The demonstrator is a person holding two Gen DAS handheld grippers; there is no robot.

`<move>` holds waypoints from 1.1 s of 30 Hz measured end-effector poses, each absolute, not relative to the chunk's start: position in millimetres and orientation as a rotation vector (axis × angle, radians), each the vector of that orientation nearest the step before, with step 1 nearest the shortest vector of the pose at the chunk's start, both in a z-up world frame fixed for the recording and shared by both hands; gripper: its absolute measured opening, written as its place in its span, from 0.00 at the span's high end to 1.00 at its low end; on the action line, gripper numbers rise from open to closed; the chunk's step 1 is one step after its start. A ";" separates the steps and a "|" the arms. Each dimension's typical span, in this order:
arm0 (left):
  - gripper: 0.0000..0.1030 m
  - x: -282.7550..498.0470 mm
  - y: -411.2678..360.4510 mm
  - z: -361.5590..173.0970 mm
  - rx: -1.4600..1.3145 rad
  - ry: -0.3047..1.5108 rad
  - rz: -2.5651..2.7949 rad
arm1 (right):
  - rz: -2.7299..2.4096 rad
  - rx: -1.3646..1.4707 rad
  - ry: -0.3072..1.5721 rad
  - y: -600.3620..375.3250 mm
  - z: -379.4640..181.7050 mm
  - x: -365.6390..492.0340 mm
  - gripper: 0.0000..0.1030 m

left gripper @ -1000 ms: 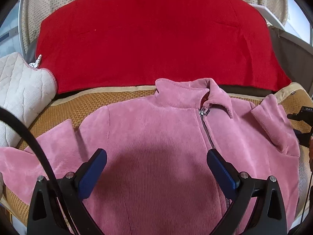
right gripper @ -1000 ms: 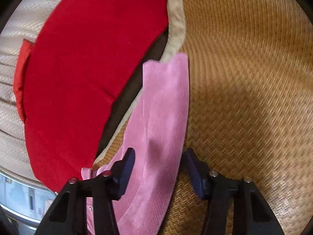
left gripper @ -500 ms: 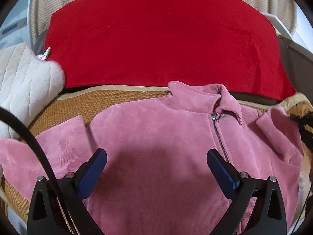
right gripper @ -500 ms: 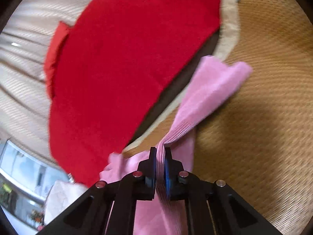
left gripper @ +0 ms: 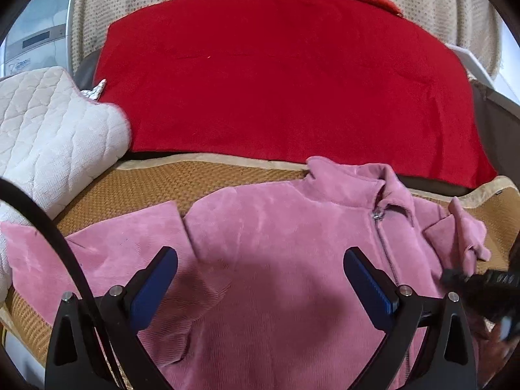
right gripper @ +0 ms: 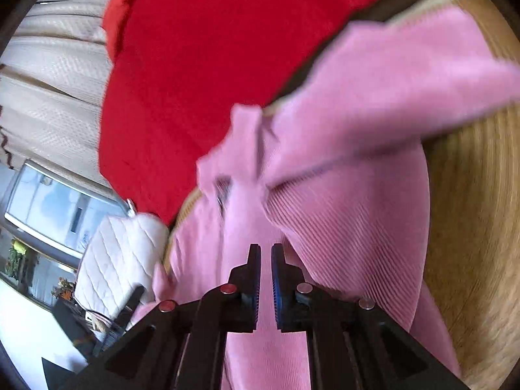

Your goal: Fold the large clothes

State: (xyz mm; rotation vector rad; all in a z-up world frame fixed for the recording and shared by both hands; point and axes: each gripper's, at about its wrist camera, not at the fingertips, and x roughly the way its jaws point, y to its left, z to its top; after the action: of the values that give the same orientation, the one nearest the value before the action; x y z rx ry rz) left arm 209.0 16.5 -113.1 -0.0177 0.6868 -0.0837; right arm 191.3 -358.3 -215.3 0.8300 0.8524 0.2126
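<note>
Sleeve fold on a pink zip jacket, seen from both wrist cameras.

The woven mat [left gripper: 227,178] carries the pink jacket [left gripper: 286,260], front up, collar toward the red blanket [left gripper: 276,81] and the quilted white cushion [left gripper: 48,130] at one side. The jacket's long axis runs from collar to hem, toward the cameras. The right sleeve [right gripper: 390,74] is lifted and pinched in the right hand-held gripper [right gripper: 266,279], whose pads press together on the cloth; the sleeve trails beyond it, above the jacket body, so this hand is the nearer one for the fold. The left hand-held gripper [left gripper: 260,279] hovers spread wide above the chest, holding nothing. No legible brand or label shows on the jacket.
</note>
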 end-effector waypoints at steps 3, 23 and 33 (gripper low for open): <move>0.01 201.8 5.0 -111.8 -0.014 0.675 -0.161 | 0.182 0.845 0.826 -370.7 -206.2 186.0 0.89; 0.01 233.0 -246.8 -87.8 0.328 0.845 -0.579 | 0.114 1.481 0.294 -523.7 -188.5 85.3 0.14; 0.41 259.6 -303.0 -122.9 0.385 1.027 -0.655 | 0.128 1.598 0.266 -563.3 -210.0 57.2 0.14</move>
State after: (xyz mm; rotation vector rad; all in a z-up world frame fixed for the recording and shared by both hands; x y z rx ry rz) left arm 259.6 -303.0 -122.9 0.3847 1.0274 -0.6553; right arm 57.2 -563.3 -210.0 1.5977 0.2663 0.1285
